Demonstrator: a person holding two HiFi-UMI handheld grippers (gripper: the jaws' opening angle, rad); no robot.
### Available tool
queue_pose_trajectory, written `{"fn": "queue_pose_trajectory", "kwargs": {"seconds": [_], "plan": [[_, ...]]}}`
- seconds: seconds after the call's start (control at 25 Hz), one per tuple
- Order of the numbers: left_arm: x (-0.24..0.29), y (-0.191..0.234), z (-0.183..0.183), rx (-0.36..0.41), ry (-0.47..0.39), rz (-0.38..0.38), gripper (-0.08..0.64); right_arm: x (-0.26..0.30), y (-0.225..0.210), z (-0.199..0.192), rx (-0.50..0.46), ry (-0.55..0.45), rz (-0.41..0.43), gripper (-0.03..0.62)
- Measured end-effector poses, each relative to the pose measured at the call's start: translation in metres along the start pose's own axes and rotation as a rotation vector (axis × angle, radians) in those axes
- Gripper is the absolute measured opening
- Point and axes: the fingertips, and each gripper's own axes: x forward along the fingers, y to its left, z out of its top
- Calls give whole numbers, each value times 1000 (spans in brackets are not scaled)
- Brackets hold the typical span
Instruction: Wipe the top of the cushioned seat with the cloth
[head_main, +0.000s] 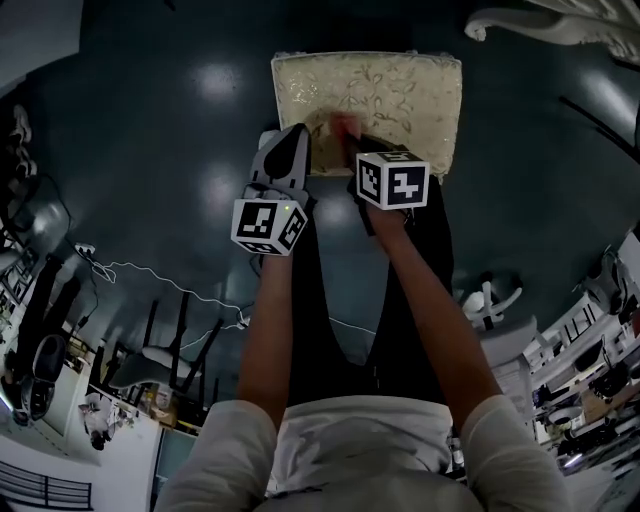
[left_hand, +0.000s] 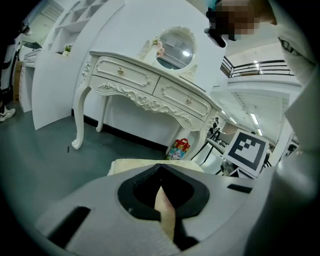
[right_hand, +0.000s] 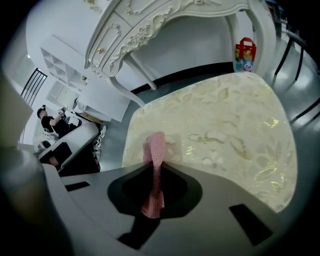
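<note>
Right gripper (right_hand: 157, 166) is clamping the cloth (right_hand: 155, 149), left gripper (left_hand: 160, 175) idling closed; I'd be pressing it flat across the seat (right_hand: 225, 130).

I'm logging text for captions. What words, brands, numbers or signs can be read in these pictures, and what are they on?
No readable text anywhere.
Marker cubes: black-and-white square patterns only, with no letters or numbers.
Red bag under the dressing table: a cartoon picture; any print on it is too small to read.
Cushioned seat: a leaf pattern, no label in view.
</note>
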Motion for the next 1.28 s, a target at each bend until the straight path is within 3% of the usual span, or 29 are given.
{"fn": "queue_pose_trajectory", "kwargs": {"seconds": [0.68, 0.84, 1.28], "plan": [[64, -104, -11, 53, 39, -132, 12, -102, -153, 6, 143, -129, -173, 25], [69, -114, -17, 52, 51, -142, 12, -112, -176, 3, 114, -132, -244, 25], [62, -107, -15, 53, 54, -138, 12, -114, -209, 5, 150, -127, -358, 25]]}}
